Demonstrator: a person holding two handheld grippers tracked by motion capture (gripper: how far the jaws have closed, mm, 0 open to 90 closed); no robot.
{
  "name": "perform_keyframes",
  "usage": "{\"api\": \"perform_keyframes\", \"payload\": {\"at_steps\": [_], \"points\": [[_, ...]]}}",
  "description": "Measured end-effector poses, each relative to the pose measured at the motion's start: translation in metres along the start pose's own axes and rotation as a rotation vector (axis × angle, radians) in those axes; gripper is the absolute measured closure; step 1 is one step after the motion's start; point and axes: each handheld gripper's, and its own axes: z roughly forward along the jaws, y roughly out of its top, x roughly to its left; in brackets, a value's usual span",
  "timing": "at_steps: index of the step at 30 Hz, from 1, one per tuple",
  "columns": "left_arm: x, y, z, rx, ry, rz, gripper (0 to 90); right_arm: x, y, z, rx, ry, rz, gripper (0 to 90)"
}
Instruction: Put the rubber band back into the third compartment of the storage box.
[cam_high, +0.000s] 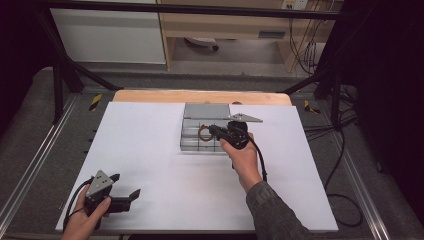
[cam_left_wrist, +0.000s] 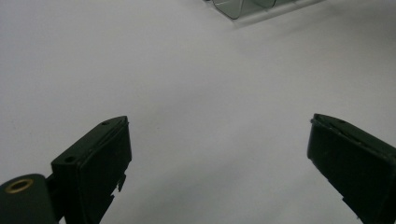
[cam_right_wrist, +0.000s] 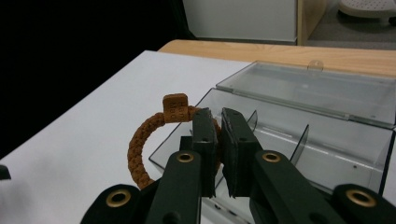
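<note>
A braided brown cord ring (cam_right_wrist: 140, 140), woven like rope and carrying a small square brown tag (cam_right_wrist: 176, 107) at its top, stands upright between the nearly closed jaws of the right gripper (cam_right_wrist: 215, 121). The jaws pinch the ring's right side, leaving only a narrow slit between the two flat black pads. In the high view the ring (cam_high: 204, 132) sits at the left edge of a clear plastic organiser box (cam_high: 202, 131), just past the centre of the table toward 12 o'clock, and the right gripper (cam_high: 214, 131) reaches it from 3 o'clock in the person's right hand (cam_high: 243, 159).

The box (cam_right_wrist: 322, 140) is smoky transparent plastic with thin upright dividers making compartments; its flat hinged lid (cam_right_wrist: 317, 88) lies open behind (a little hanging tab shows on the far rim). Whether the ring's lower part rests inside a compartment or outside the box wall is hard to tell.

The left gripper (cam_high: 126, 186) lies at 7 o'clock on the table, held by the left hand (cam_high: 87, 220), a grey three-cornered plate (cam_high: 100, 182) on top. Its jaws are spread wide with nothing between them, just bare sheet in the left gripper view.

A smooth matte white sheet (cam_high: 150, 165) covers the table, leaving a strip of light wood (cam_high: 200, 96) at the far edge. Beyond it are grey floor, black frame bars, trailing cables at 2 o'clock, and pale wooden furniture.
</note>
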Motion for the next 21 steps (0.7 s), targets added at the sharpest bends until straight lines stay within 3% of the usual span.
{"api": "perform_keyframes", "payload": {"at_steps": [8,21], "points": [[0.000,0.000,0.000,-0.001,-0.006,0.001,5.9,-0.010,0.014,0.006,-0.036,-0.040,0.008,84.3],[0.000,0.000,0.001,0.003,-0.011,-0.001,5.9,-0.034,0.023,0.021,-0.031,-0.116,0.035,84.3]]}}
